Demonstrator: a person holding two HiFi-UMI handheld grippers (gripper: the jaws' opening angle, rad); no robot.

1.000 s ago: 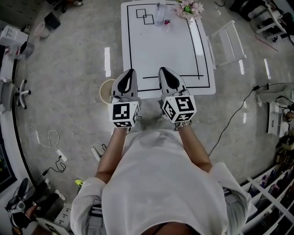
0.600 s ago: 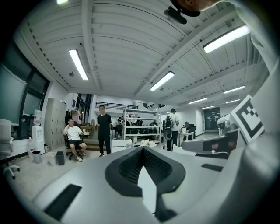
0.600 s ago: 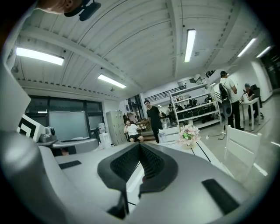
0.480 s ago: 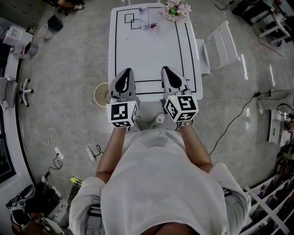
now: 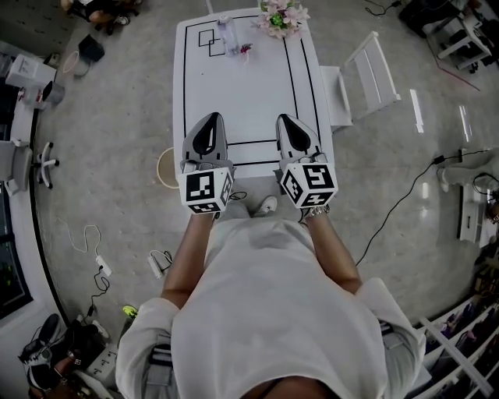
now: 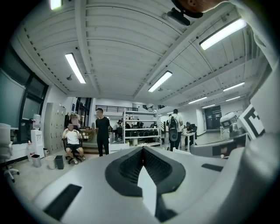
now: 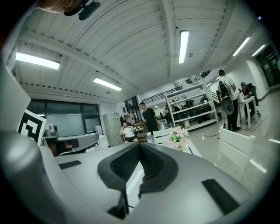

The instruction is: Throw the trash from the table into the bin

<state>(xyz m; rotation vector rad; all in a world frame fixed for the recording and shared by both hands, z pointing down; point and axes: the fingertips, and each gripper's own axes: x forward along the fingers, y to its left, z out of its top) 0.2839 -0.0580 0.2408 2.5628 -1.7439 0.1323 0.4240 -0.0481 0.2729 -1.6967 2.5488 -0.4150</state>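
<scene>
Left gripper [image 5: 209, 118]: jaws fully together, nothing between them. Right gripper [image 5: 285, 120]: jaws likewise meeting at the tips, nothing held. I hold both roughly level and side by side. In the head view they overlap the near end of the white table [image 5: 242, 101], with the tips pointing toward its far end.

Trash: a small reddish scrap [image 5: 245, 49] lies on the table at its far end, well apart from both grippers. It sits just beside a clear bottle [image 5: 227, 33] that stands upright there. I cannot make out what the scrap is.

A bunch of pale flowers [image 5: 281, 14] occupies the table's far right corner. Two overlapping black squares [image 5: 209, 39] are marked at the far left, beside the bottle.

Bin [image 5: 161, 167]: round, pale-rimmed, on the floor just off the table's near left corner, partly hidden behind my left gripper. Its contents cannot be seen.

A white chair [image 5: 366, 70] stands at the table's right side.
</scene>
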